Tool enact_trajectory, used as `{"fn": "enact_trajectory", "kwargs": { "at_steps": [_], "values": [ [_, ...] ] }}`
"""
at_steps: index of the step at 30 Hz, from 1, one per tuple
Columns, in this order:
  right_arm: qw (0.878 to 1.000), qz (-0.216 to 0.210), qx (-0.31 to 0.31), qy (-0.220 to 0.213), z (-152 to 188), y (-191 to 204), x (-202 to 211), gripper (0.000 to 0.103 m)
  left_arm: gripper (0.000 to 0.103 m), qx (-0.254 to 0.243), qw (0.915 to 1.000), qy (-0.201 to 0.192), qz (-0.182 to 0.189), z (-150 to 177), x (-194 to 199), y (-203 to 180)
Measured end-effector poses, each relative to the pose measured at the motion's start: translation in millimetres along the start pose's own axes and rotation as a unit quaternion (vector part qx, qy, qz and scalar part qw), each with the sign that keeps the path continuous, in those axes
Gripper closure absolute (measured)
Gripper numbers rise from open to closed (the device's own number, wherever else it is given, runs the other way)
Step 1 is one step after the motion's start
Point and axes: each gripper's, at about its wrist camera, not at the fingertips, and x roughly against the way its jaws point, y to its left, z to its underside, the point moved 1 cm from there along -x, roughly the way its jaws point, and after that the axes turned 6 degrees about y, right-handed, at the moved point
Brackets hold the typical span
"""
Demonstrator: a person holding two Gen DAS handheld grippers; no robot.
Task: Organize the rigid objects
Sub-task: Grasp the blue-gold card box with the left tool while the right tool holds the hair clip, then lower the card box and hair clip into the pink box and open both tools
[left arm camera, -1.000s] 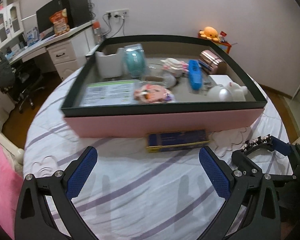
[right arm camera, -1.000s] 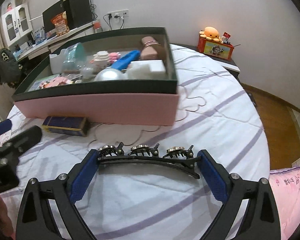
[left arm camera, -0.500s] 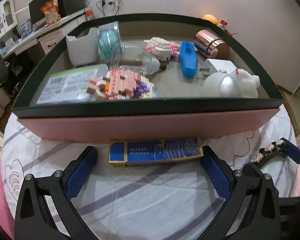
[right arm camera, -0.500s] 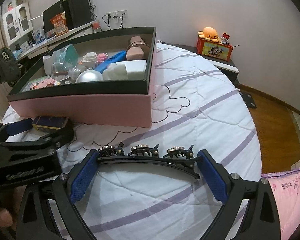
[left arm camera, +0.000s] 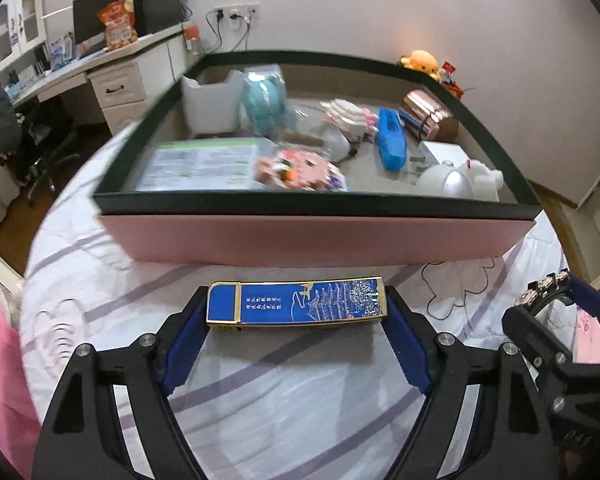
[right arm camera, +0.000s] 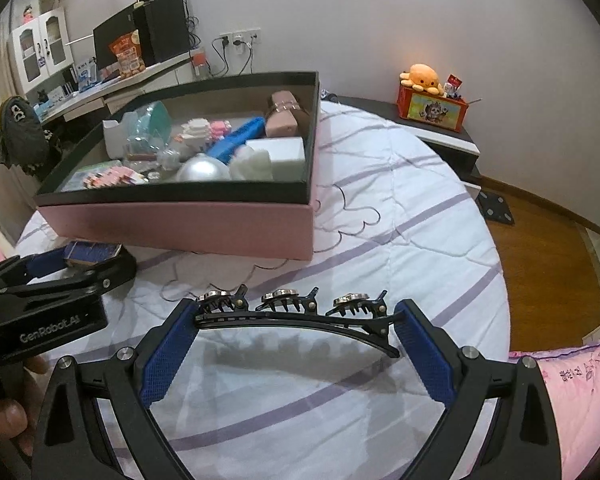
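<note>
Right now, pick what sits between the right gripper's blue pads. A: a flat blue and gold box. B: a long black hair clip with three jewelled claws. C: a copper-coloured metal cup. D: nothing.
B: in the right wrist view the long black hair clip spans the gap, its ends against the blue pads of the right gripper; the flat blue and gold box lies between the left gripper's closing jaws.

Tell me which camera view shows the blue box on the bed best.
The left wrist view: the blue box lies face up, whole, between the closing left gripper fingers. The right wrist view shows only its end, mostly hidden by that gripper.
</note>
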Motion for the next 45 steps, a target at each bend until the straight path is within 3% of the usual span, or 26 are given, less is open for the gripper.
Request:
{"fn": "enact_trajectory", "kwargs": {
  "at_steps": [9, 24, 33, 45],
  "values": [
    [0.999, -0.017, 0.024, -0.043, -19, 29, 39, 0.005, 0.020, 0.011, 0.9983, -0.058, -0.002, -8, 56, 33],
    [0.988, -0.051, 0.054, -0.136, -93, 62, 100, 0.005, 0.020, 0.008, 0.9881, -0.154, 0.001, -66, 114, 58],
    [0.987, -0.046, 0.061, -0.138, -133, 67, 83, 0.005, 0.020, 0.008, 0.9861, -0.166, 0.004, -102, 105, 61],
    [0.992, -0.041, 0.054, -0.103, -164, 60, 29, 0.005, 0.020, 0.005, 0.9914, -0.131, 0.011, -136, 48, 55]
  ]
}}
